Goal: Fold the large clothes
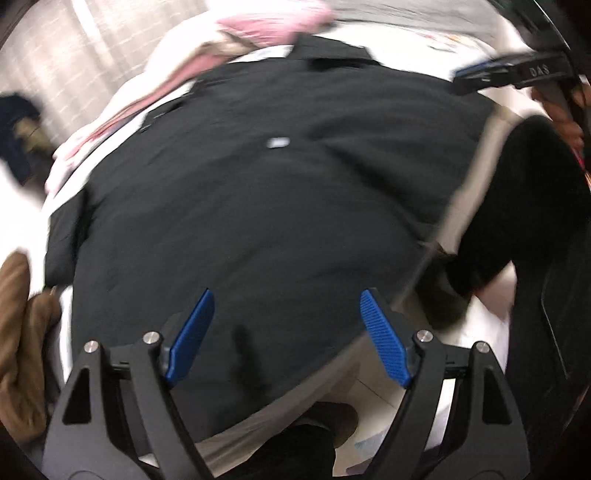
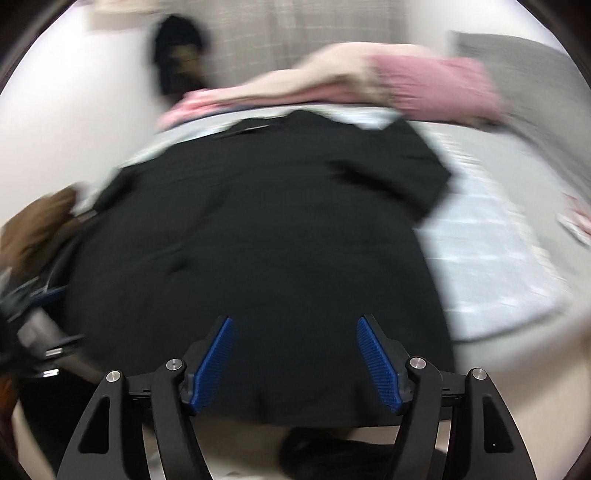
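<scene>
A large black garment (image 1: 258,192) lies spread flat on a bed, collar at the far end; it also fills the right wrist view (image 2: 266,229). My left gripper (image 1: 286,299) is open and empty, hovering over the garment's near hem. My right gripper (image 2: 294,325) is open and empty above the near hem too. The right gripper shows in the left wrist view (image 1: 509,72) at the top right, beyond the garment's far right corner. Both views are motion-blurred.
A pink and cream pile of clothes (image 1: 258,26) lies past the collar, also in the right wrist view (image 2: 406,85). A brown garment (image 1: 18,332) lies at the left edge. Light checked bedding (image 2: 491,258) shows to the right. A person's dark legs (image 1: 517,206) are at right.
</scene>
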{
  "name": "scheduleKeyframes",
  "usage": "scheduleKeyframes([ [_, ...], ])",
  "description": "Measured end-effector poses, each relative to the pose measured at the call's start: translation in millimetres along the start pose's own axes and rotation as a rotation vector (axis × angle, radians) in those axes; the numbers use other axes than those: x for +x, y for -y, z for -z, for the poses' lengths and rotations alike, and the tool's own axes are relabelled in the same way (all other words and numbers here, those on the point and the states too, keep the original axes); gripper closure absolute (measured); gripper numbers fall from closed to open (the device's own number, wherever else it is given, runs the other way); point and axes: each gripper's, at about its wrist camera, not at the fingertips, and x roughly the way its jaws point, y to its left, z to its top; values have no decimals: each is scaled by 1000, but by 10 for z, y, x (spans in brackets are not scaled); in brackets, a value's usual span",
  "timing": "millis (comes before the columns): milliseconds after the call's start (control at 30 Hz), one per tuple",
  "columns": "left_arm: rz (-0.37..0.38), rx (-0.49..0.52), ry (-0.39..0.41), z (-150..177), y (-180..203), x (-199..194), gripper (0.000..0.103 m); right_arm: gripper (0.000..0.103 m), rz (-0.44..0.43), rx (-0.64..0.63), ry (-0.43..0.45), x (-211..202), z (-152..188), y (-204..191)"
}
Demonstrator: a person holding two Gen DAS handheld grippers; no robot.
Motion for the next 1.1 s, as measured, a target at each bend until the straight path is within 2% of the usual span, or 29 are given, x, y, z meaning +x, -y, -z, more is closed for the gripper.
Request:
scheduleKeyframes([
  [133, 41, 162, 17, -27, 306, 9, 21, 33, -69, -186, -33, 125, 164, -421],
  [300, 54, 279, -32, -31, 510, 242, 22, 33, -113, -388, -75, 295, 379, -914],
  [333, 47, 308, -32, -20, 540, 279, 27, 33, -109, -427, -83, 346, 417, -995],
  [367, 28, 330, -23, -18, 544, 298, 38, 33, -100, -454, -87, 375, 439, -1054],
  [400, 20, 338, -19, -34, 542, 319, 60, 33, -85, -479, -89, 407, 459, -1108],
  [500, 156, 232, 13, -162, 385, 239, 93, 34, -45, -506, -70, 410, 443, -1163],
  [600, 256, 83, 104, -200, 123, 15, 93, 39, -44, -498, -35, 374, 482, -1139],
  [667, 325, -27, 159, -224, -85, -91, 93, 53, -71, -501, -36, 389, 456, -1021],
  [733, 356, -72, 194, -241, -157, -143, 93, 74, -101, -512, -40, 438, 426, -1028],
  [767, 370, -90, 206, -243, -182, -178, 93, 78, -110, -519, -39, 456, 419, -1051],
  [800, 380, -105, 218, -242, -196, -205, 93, 88, -120, -530, -34, 476, 417, -1083],
  [833, 389, -113, 223, -236, -202, -214, 93, 94, -130, -539, -40, 486, 436, -1105],
  [933, 412, -79, 197, -221, -113, -146, 92, 95, -155, -591, -155, 633, 524, -1195],
  [1000, 477, -46, 144, -225, -32, -68, 88, 94, -170, -584, -211, 688, 571, -1184],
  [1033, 511, -27, 108, -218, 37, -36, 80, 91, -188, -561, -218, 678, 558, -1145],
  [1100, 588, -1, 92, -213, 96, -58, 75, 91, -302, -442, -230, 596, 480, -972],
])
